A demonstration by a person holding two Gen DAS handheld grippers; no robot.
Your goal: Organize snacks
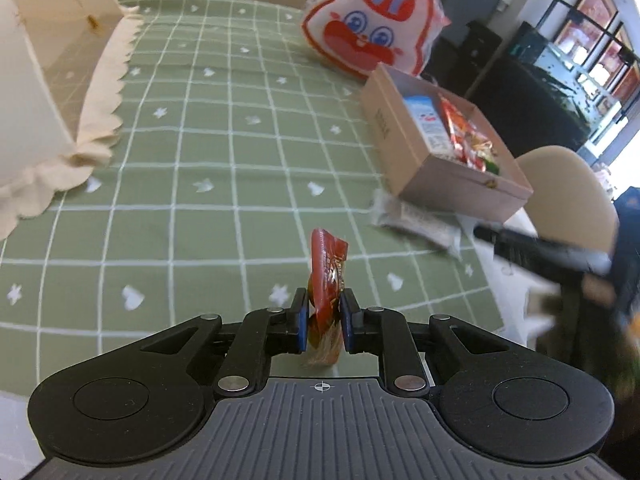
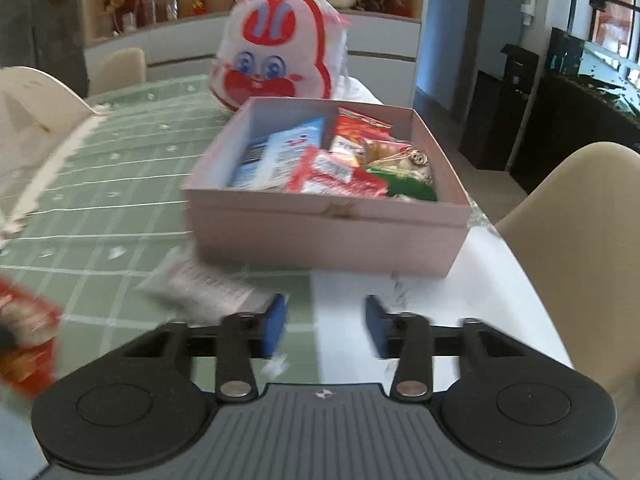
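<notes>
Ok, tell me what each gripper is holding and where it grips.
Left gripper pinches the red snack packet near its lower end; right gripper holds nothing.

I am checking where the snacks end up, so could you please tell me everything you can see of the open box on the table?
The box is a shallow, square, pinkish-tan container, cardboard by its look, lidless and open at the top. It stands flat near the table's edge, partly on the green checked cloth and partly on the white tabletop. Inside lie several packets: a blue-and-white one, red ones and a green one. A small mark shows on its front wall. A rabbit-face bag stands just behind it; a pale wrapped packet lies before it.
</notes>
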